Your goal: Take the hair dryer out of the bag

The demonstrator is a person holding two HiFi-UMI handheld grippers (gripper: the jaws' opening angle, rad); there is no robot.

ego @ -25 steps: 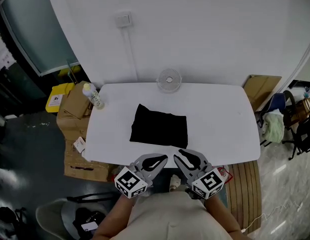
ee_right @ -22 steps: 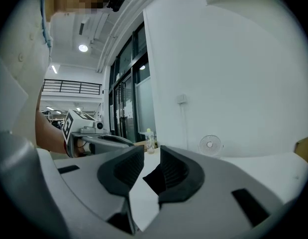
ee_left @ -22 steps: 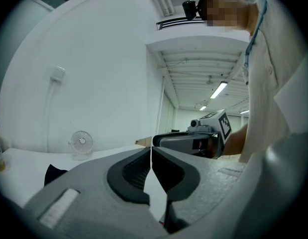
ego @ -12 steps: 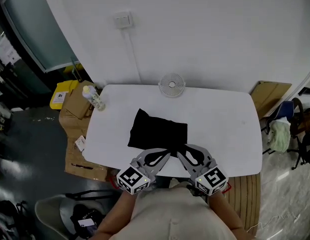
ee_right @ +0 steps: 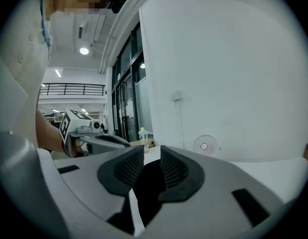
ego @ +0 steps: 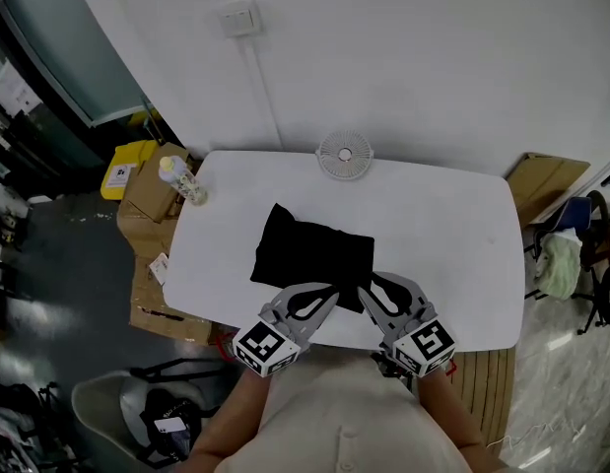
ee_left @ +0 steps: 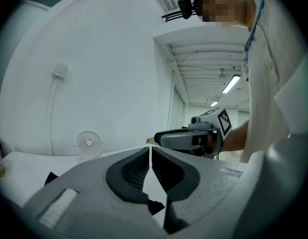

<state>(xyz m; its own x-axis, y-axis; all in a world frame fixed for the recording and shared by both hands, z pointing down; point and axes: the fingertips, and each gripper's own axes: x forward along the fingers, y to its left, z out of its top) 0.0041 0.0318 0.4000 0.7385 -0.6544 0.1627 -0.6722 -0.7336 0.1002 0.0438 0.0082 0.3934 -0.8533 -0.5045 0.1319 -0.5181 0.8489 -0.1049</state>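
Right claw (ego: pixel 370 284), perhaps on bag (ego: pixel 309 249) edge

White wall (ego: pixel 433 57), white table (ego: pixel 452 225), grey floor (ego: pixel 48 264).

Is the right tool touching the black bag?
Cannot tell. In the head view the right tool overlaps the bag; the right gripper view shows open jaws with black between, no plain contact.
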